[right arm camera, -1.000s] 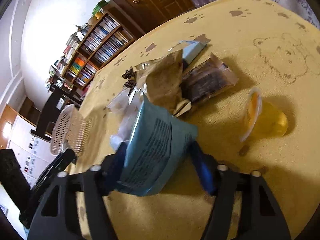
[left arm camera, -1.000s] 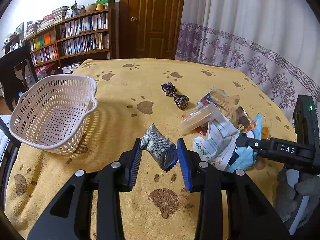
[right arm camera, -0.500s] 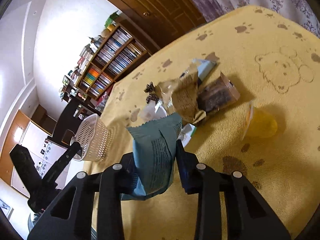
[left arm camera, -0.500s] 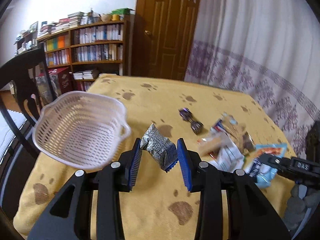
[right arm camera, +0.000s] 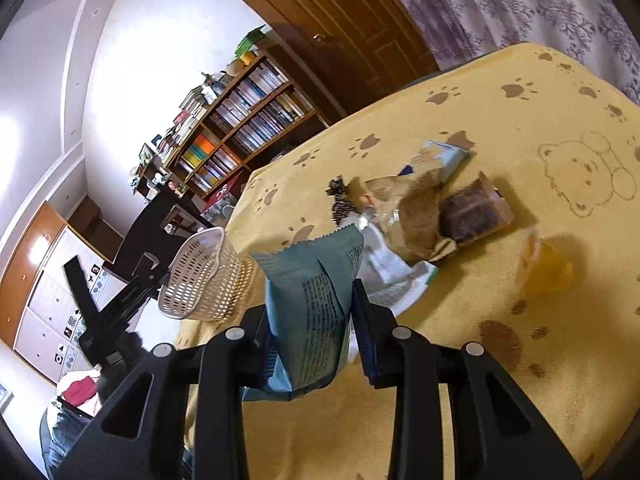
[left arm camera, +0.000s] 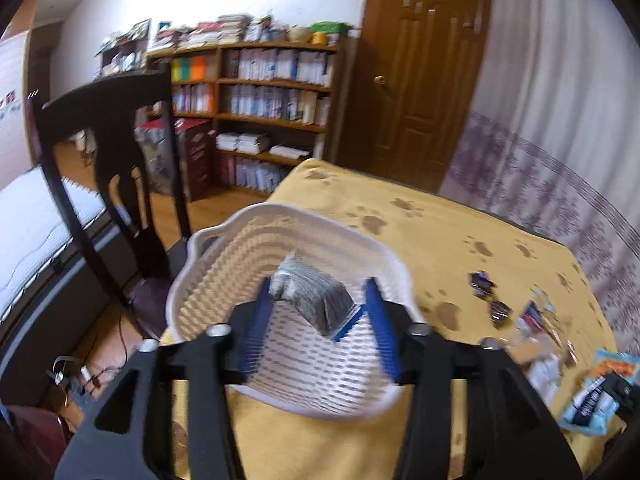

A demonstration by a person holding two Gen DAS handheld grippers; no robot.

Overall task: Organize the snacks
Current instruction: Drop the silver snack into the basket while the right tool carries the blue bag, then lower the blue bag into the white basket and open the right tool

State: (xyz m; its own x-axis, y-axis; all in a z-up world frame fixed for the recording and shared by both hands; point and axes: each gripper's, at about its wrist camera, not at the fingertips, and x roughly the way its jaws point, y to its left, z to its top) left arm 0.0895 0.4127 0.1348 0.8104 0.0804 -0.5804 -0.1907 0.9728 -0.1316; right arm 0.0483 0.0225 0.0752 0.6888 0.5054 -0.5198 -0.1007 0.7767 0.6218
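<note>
Over the white basket (left arm camera: 384,256) | left claw (left arm camera: 318,314) spread wide, silver snack packet (left arm camera: 310,296) loose between its pads | right claw (right arm camera: 314,322) pinches teal pouch (right arm camera: 316,292) above desk (right arm camera: 520,100) | both likely light, crinkly, slippery; grip mid-body.

Count on inspection: one white perforated basket (left arm camera: 224,280) on the yellow paw-print tablecloth (right arm camera: 520,92). One silver foil packet (left arm camera: 316,296) seen over the basket's opening. One teal snack pouch (right arm camera: 316,300). Two small dark wrapped candies (left arm camera: 490,296), lying near each other. One brown paper-look packet (right arm camera: 416,212). One dark brown bar in clear wrap (right arm camera: 476,212). One light blue packet (right arm camera: 452,156), partly covered. One white printed packet (right arm camera: 392,276). One yellow jelly cup (right arm camera: 548,268). Remaining items in the pile are too blurred to count. One dark chair (left arm camera: 108,152). One bookshelf (left arm camera: 260,92). One wooden door (left arm camera: 420,80).
</note>
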